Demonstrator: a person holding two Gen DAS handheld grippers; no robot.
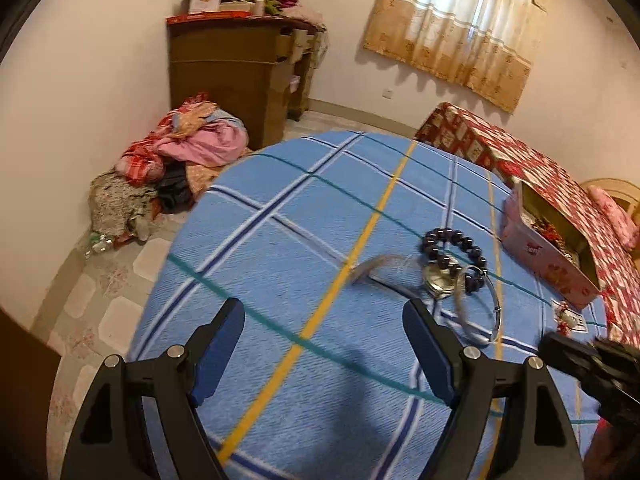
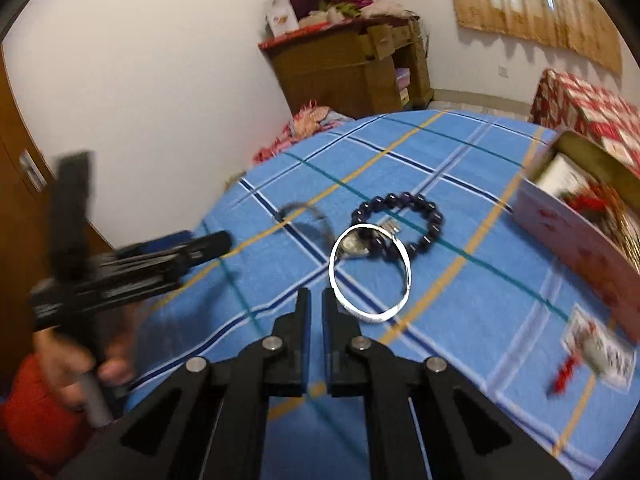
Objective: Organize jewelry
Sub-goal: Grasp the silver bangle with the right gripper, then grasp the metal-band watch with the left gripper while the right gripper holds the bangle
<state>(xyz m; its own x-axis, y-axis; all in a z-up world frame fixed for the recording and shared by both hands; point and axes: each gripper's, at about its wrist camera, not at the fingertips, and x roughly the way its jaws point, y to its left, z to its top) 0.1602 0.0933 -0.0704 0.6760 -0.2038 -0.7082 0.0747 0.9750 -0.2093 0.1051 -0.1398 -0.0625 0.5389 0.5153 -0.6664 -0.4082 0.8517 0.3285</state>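
On the blue plaid cloth lies a cluster of jewelry: a dark bead bracelet, a wristwatch and a silver bangle. My left gripper is open and empty over the cloth, just short and left of the cluster. In the right wrist view, my right gripper is shut with nothing between its fingers. Its tips sit just left of the near rim of the bangle. The watch and the bead bracelet overlap beyond it. The left gripper shows blurred at left.
A pink patterned open box with red items inside stands at the right of the cloth. A small card with red ornaments lies near it. A hand in a red sleeve holds the left gripper. Beyond are a wooden cabinet, piled clothes and a bed.
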